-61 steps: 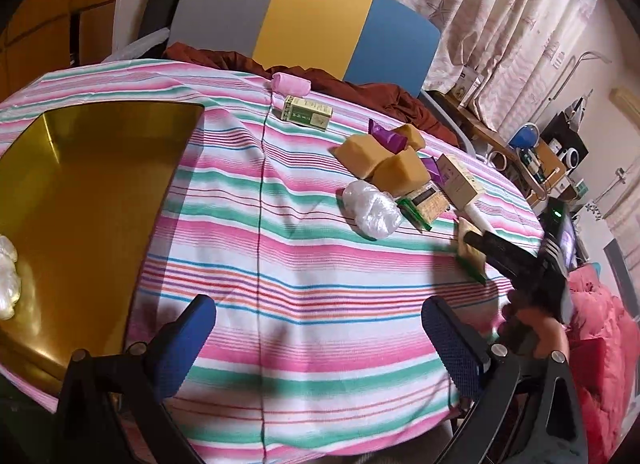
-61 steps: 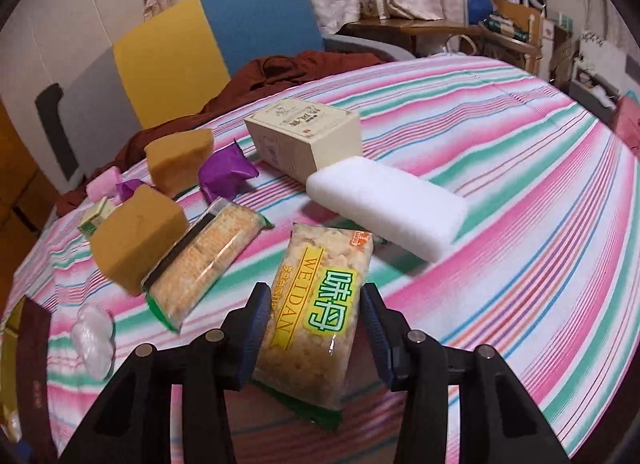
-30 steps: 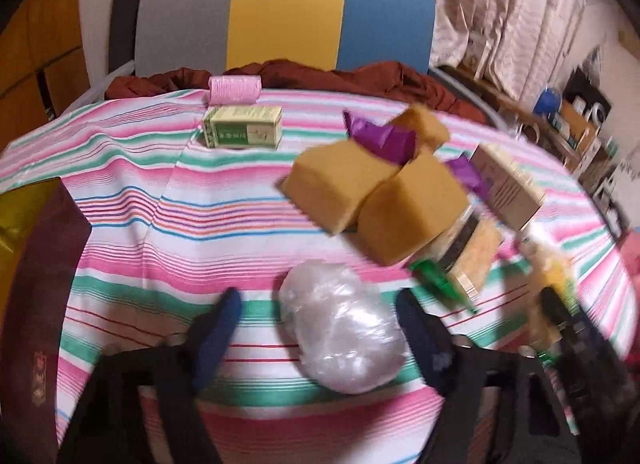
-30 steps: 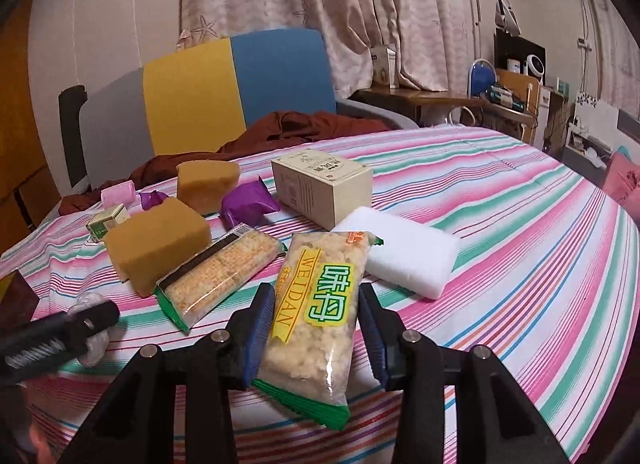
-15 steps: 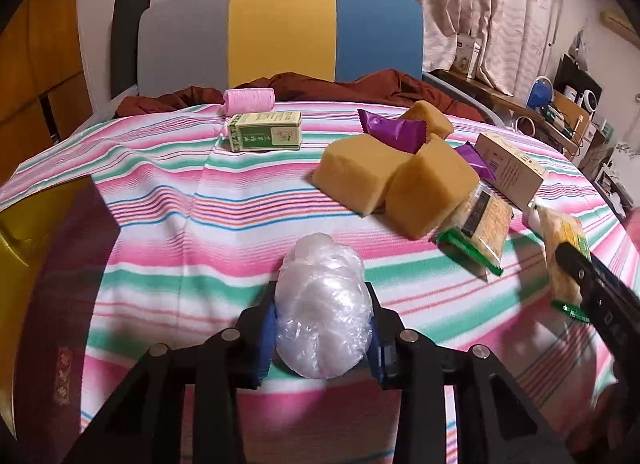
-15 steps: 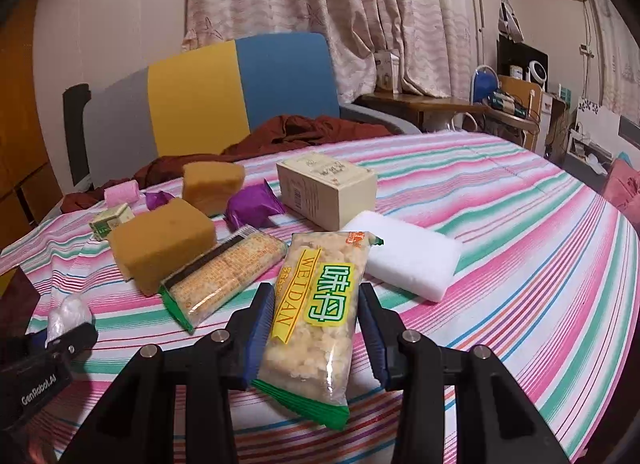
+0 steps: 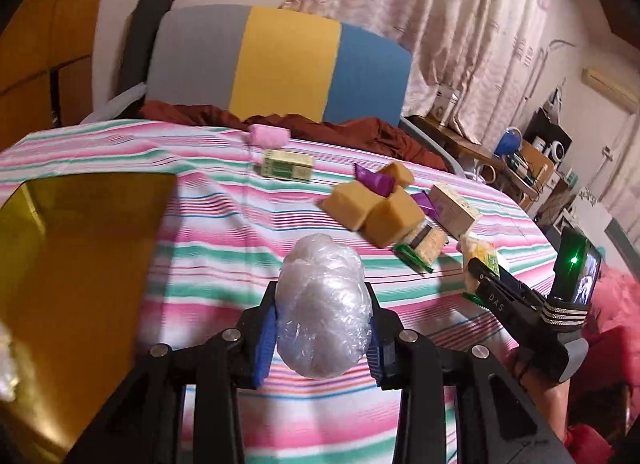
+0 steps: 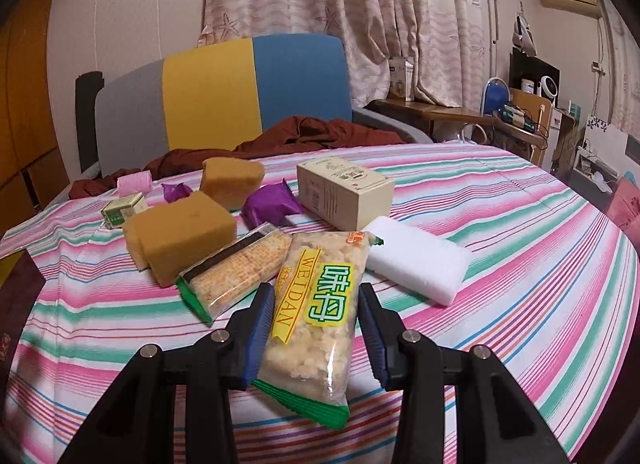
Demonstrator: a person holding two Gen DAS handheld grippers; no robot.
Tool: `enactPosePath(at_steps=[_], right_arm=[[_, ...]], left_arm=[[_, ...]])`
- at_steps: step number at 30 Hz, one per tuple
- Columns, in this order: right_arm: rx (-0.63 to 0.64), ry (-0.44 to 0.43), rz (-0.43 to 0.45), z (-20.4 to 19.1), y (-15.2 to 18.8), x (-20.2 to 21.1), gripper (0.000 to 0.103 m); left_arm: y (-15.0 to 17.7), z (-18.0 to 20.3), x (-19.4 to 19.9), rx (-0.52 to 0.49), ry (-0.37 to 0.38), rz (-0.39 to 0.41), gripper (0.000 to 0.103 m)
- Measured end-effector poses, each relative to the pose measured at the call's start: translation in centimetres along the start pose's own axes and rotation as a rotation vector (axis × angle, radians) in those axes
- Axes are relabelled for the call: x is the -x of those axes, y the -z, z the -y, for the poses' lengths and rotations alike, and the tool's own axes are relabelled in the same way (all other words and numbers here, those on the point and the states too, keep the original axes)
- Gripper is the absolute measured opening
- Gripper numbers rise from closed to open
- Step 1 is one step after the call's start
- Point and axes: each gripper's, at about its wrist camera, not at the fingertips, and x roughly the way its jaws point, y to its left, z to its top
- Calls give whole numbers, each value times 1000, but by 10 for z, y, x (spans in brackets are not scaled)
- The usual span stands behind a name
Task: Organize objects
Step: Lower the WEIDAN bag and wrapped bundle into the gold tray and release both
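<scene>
My left gripper (image 7: 322,338) is shut on a clear crumpled plastic bundle (image 7: 323,306) and holds it above the striped tablecloth (image 7: 224,248), to the right of the gold tray (image 7: 76,264). My right gripper (image 8: 314,334) is shut on a yellow WEIDAN snack pack (image 8: 316,316) and holds it just above the cloth; it also shows in the left wrist view (image 7: 486,280) at the right. On the table lie yellow sponges (image 8: 184,232), a cracker pack (image 8: 236,268), a white foam block (image 8: 416,258), a cream box (image 8: 344,192) and purple wrappers (image 8: 270,206).
A green box (image 7: 286,166) and a pink roll (image 7: 268,135) lie at the table's far side. A grey, yellow and blue chair (image 7: 280,64) with brown cloth (image 7: 280,124) stands behind. Another white bundle (image 7: 6,368) lies in the tray's left part.
My left gripper closed on the plastic bundle, lifted it off the cloth and drew back toward the gold tray. My right gripper stayed shut on the snack pack and barely moved.
</scene>
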Motion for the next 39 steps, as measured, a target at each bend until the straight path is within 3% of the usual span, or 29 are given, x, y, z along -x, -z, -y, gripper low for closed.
enactPosePath(at_steps=[8,19,31,32,36,39], right_arm=[[-8,-123,-18,-32,10,25,42],[42,-382,-26,-110,7,74,42],[130,-694,-99,-208,12,121,42],[140,-710,-108,-216,14,123,42],[177,-739,-125,-236,22,130,42],[196,-743,-148,-245,28,130,42]], left_arm=[[6,-56,34,63,-55,3,38],[19,-145,55,171,-169,-61,38],[45,-175,56,171,-250,-173,39],[46,-175,55,160,-262,-174,41],[44,-173,62,170,-258,-144,72],[39,-177,78,206,-271,-74,79]])
